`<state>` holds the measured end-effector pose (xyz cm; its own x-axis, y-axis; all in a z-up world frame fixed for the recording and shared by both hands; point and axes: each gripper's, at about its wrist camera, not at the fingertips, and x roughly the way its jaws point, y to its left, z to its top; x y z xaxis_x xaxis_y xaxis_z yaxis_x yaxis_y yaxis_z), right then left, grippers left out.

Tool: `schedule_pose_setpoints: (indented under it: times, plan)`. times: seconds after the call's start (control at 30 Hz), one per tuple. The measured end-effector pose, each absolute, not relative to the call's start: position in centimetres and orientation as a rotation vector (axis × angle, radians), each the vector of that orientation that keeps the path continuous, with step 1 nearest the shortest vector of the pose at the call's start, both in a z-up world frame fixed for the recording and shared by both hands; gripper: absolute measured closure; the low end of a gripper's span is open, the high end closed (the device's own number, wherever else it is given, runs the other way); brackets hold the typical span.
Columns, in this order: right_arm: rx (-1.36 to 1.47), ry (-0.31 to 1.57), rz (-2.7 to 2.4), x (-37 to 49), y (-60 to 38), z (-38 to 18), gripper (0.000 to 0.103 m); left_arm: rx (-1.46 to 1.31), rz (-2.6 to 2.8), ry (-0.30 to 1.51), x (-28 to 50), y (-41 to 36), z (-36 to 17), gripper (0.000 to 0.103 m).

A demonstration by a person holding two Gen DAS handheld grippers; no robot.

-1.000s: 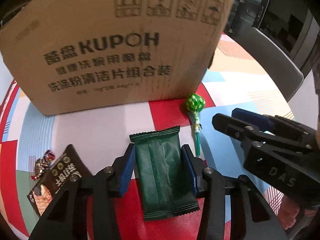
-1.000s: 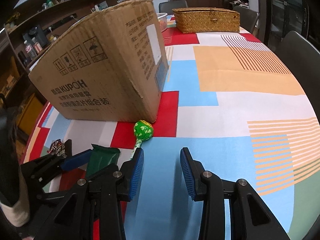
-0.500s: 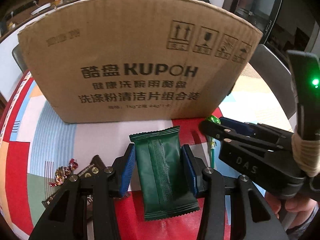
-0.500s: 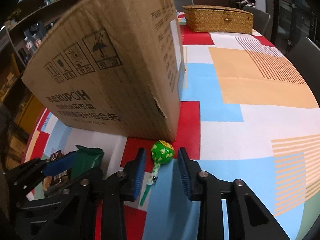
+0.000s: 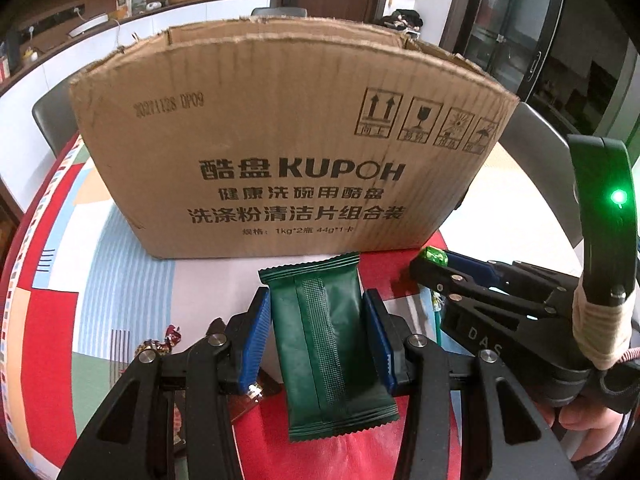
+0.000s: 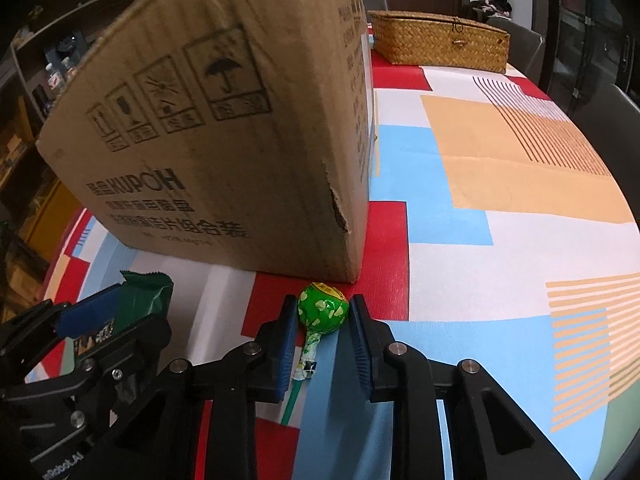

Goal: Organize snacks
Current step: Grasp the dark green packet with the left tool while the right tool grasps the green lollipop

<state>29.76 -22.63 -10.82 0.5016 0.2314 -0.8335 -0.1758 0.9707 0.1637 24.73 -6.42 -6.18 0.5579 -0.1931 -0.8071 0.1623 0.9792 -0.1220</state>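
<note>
As both tools work toward the open-topped cardboard box (image 5: 288, 152), the left gripper (image 5: 318, 334) clamps a green snack packet (image 5: 326, 344) lifted level, presumably to clear its rim, while the right gripper (image 6: 324, 334), low over the tablecloth (image 6: 500, 240), pinches a green lollipop (image 6: 323, 314) beside the box corner

The right hand-held gripper (image 6: 323, 318) has moved forward and narrowed, so its blue pads now touch both sides of the green lollipop (image 6: 323, 314), which a second ago lay ahead of its left finger. The cardboard box (image 6: 224, 128) now looms closer ahead.
</note>
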Motion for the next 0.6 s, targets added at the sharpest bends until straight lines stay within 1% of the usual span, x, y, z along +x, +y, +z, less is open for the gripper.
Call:
schedule_pose_setpoints:
  times: [0.13,0.6]
  plan:
    - [0.059,0.990,0.246,28.8,-22.6,-9.7,0.076,-0.037,-0.212,0.922,23.7,-6.3,-5.7,0.058]
    - [0.055,0.860,0.262,24.8,-21.9,-4.7,0.076,-0.080,-0.236,0.802,20.7,-4.0,-0.4,0.058]
